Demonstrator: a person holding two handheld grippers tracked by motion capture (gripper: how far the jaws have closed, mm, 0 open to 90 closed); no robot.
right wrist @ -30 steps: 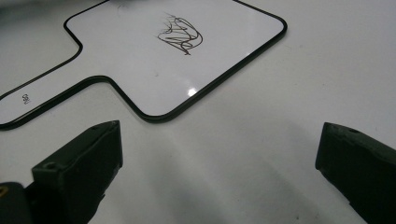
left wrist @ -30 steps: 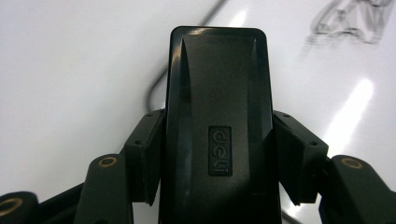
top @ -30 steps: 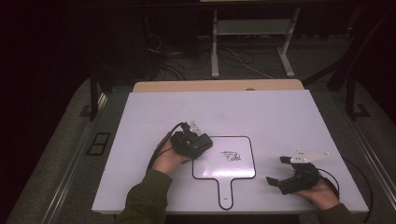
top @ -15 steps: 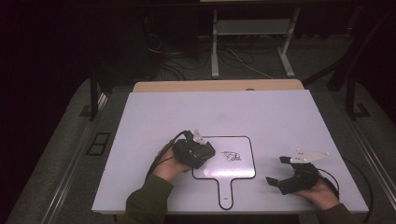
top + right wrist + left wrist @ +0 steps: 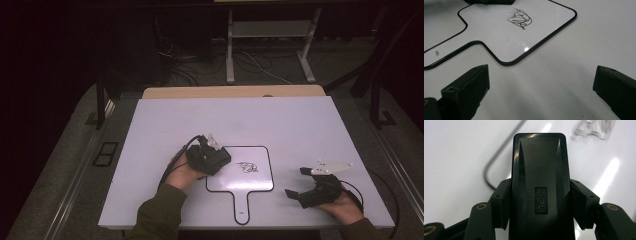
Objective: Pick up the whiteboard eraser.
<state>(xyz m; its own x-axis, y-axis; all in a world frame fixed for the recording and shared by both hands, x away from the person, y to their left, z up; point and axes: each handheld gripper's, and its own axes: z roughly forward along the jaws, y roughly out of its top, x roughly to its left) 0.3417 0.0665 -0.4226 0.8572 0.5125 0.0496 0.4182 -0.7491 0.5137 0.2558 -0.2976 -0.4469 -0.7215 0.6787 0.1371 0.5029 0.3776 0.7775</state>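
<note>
- The white worktop point(image 5: 300, 125) carries a small paddle-shaped whiteboard point(image 5: 250, 182) with a thin black border, lying flat near the person's edge with its handle toward the person.
- A dark scribble point(image 5: 247, 167) sits on the whiteboard's face, right of its middle in the high view; the right gripper view also shows it point(image 5: 520, 18).
- The left gripper point(image 5: 209, 159) is at the whiteboard's left edge, and its fingers point(image 5: 501, 202) are clamped on either side of a black rectangular eraser point(image 5: 539, 182) (a small embossed label marks its top).
- In the left gripper view the eraser points out over the white surface, with the whiteboard's curved black border beside it.
- The right gripper point(image 5: 305, 187) rests on the worktop well to the right of the whiteboard, held by the person's right hand point(image 5: 342, 207).
- Its fingers point(image 5: 466, 87) stand wide apart with nothing between them, only bare worktop.
</note>
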